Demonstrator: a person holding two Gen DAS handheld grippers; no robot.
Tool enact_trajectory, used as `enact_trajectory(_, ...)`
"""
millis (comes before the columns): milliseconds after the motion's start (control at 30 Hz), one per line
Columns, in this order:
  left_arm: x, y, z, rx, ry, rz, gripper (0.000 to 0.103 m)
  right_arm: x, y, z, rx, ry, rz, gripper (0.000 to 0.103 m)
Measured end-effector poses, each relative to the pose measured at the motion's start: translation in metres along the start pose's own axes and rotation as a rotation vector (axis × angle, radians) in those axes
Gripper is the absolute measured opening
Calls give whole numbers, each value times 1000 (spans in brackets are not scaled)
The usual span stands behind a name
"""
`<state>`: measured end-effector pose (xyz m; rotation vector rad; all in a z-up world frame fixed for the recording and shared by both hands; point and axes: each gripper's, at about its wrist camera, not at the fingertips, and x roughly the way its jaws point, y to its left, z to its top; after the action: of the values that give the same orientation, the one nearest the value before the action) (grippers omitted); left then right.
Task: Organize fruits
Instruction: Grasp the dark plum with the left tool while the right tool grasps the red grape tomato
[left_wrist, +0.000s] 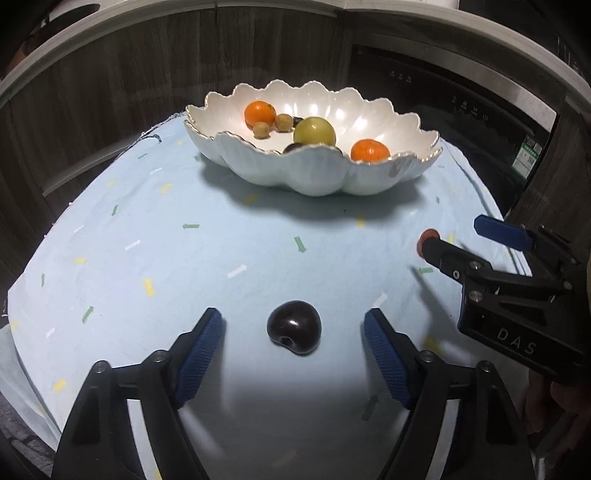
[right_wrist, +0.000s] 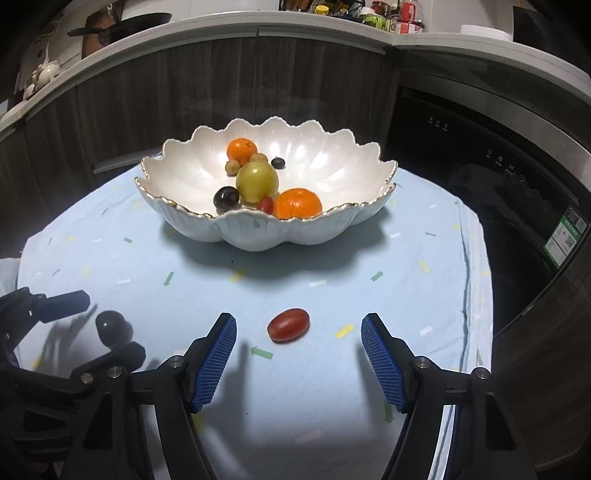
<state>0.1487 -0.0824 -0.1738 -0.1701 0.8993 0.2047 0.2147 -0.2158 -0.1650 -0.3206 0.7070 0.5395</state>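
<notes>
A white scalloped bowl (left_wrist: 317, 177) (right_wrist: 258, 232) stands at the back of the light blue cloth and holds two oranges (left_wrist: 259, 113), a yellow-green fruit (right_wrist: 256, 181), small brown fruits and dark berries. A dark plum (left_wrist: 294, 326) lies on the cloth between the open fingers of my left gripper (left_wrist: 293, 319); it also shows in the right wrist view (right_wrist: 112, 328). A red grape tomato (right_wrist: 289, 325) lies between the open fingers of my right gripper (right_wrist: 298, 326); it also shows in the left wrist view (left_wrist: 427, 239). Neither gripper touches its fruit.
The cloth (left_wrist: 147, 240) covers a small table whose edges fall away on the left and right. Dark wooden cabinets (right_wrist: 166, 92) stand behind it and a black appliance (right_wrist: 498, 177) to the right. A counter with bottles (right_wrist: 373, 13) runs above.
</notes>
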Motion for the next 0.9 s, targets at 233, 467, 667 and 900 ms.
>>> enact_trajectory(233,2,-2,2,9,6,-29,65,11,0,0,-5,24,29,62)
enact_trajectory(467,2,-2,2,14,-9,-31,38,22,3,-2,-12,66,43,45)
enact_trajectory(667,2,-1,3,15,-11,-32,32,28,3,-2,-7,90,52,42)
enact_trajectory(900,1,-2,1,31,-23,-31,28,31,3,0,-4,89,68,28)
